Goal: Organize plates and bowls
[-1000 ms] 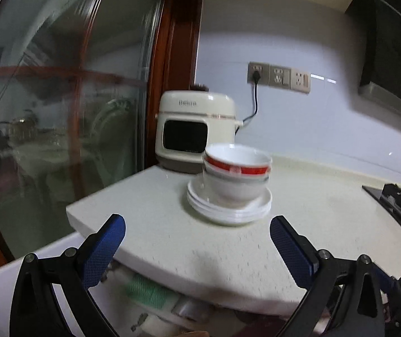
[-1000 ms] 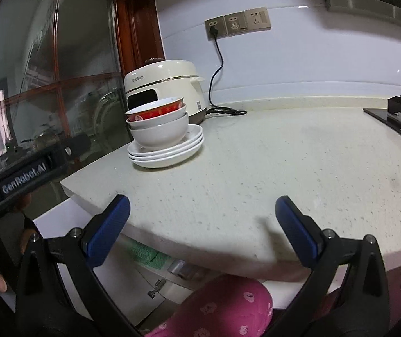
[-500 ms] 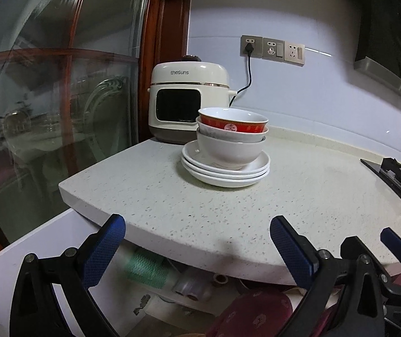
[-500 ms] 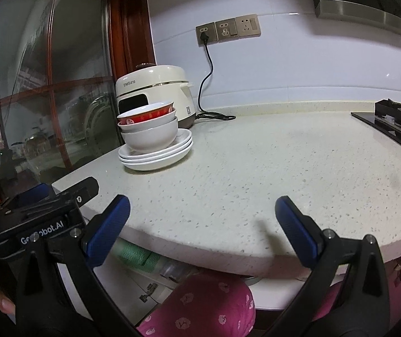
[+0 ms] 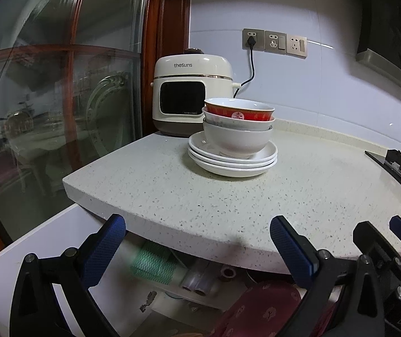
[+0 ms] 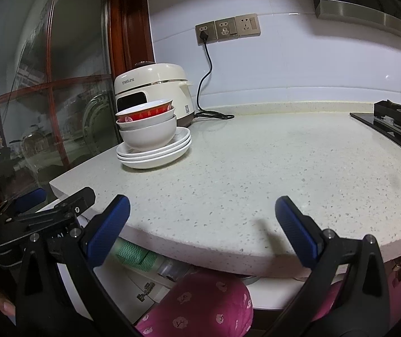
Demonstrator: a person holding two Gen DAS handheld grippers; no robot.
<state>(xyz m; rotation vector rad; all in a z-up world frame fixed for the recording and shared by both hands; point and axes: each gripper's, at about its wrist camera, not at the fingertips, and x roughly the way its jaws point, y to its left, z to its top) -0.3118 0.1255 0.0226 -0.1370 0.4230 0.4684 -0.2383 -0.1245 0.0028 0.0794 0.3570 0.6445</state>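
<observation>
Three nested bowls (image 5: 238, 129) (image 6: 148, 125), a red-banded one on top, stand on a stack of three white plates (image 5: 232, 161) (image 6: 155, 151) near the back left of the speckled countertop (image 5: 256, 205) (image 6: 270, 174). My left gripper (image 5: 197, 248) hangs open in front of the counter's edge, well short of the stack. Open too, my right gripper (image 6: 203, 224) hovers at the front edge, right of the stack. Nothing is between either pair of blue fingertips. The left gripper's body (image 6: 45, 213) shows at the lower left of the right wrist view.
A cream rice cooker (image 5: 193, 95) (image 6: 152, 90) stands behind the stack, plugged into wall sockets (image 5: 274, 42). A gas hob (image 6: 397, 126) lies at the right. A glass door (image 5: 59, 98) bounds the left. An open cabinet (image 5: 172, 275) and pink patterned clothing (image 6: 200, 303) sit below the counter.
Both grippers have drawn closer to the counter and settled; the stack now looks larger and sharper. The left gripper has come alongside the right one. Neither gripper's opening has changed.
</observation>
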